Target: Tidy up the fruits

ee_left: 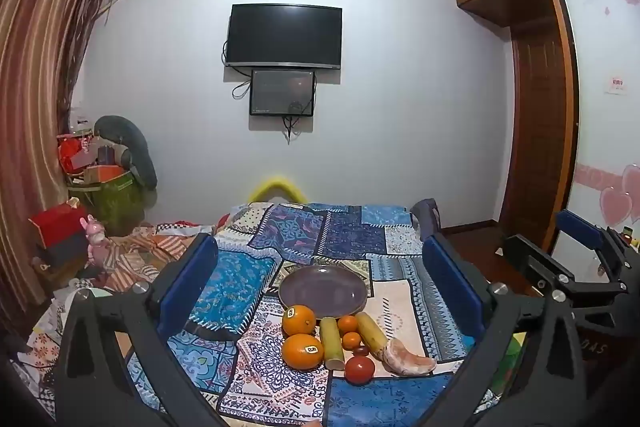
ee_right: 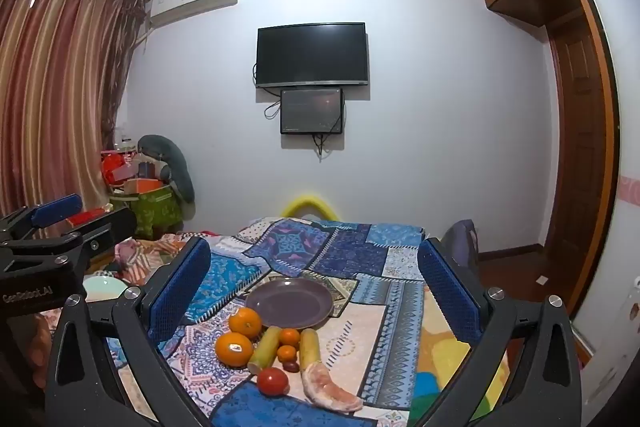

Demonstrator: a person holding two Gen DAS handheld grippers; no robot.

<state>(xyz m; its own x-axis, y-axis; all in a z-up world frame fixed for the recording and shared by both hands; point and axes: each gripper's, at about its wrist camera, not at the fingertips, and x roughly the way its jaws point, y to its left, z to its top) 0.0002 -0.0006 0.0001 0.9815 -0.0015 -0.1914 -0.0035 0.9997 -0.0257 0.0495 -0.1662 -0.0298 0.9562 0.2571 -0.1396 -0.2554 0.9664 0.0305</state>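
a bed covered with a blue patchwork quilt (ee_left: 352,227) fills the lower half of both wrist views. the left gripper (ee_left: 320,267) and the right gripper (ee_right: 316,275) hover above the near edge of the bed, both spread wide with nothing between their blue pads. the right gripper also shows at the right edge of the left view, and the left gripper at the left edge of the right view.

an empty purple plate (ee_left: 323,291) lies on the quilt. just in front of it sits a cluster of fruit: two large oranges (ee_left: 299,319) with stickers, one behind the other, two pale green sugarcane pieces (ee_left: 331,343) lying lengthwise, and two small tangerines (ee_left: 347,324) between the canes. nearer still are a red tomato (ee_left: 359,369), a small dark fruit (ee_left: 361,351) too small to identify, and a peeled pink pomelo segment (ee_left: 408,361) to the right. none of the fruit is on the plate.

a black television (ee_left: 284,37) hangs on the far wall above a smaller screen (ee_left: 282,93), with striped curtains (ee_left: 36,75) at left.
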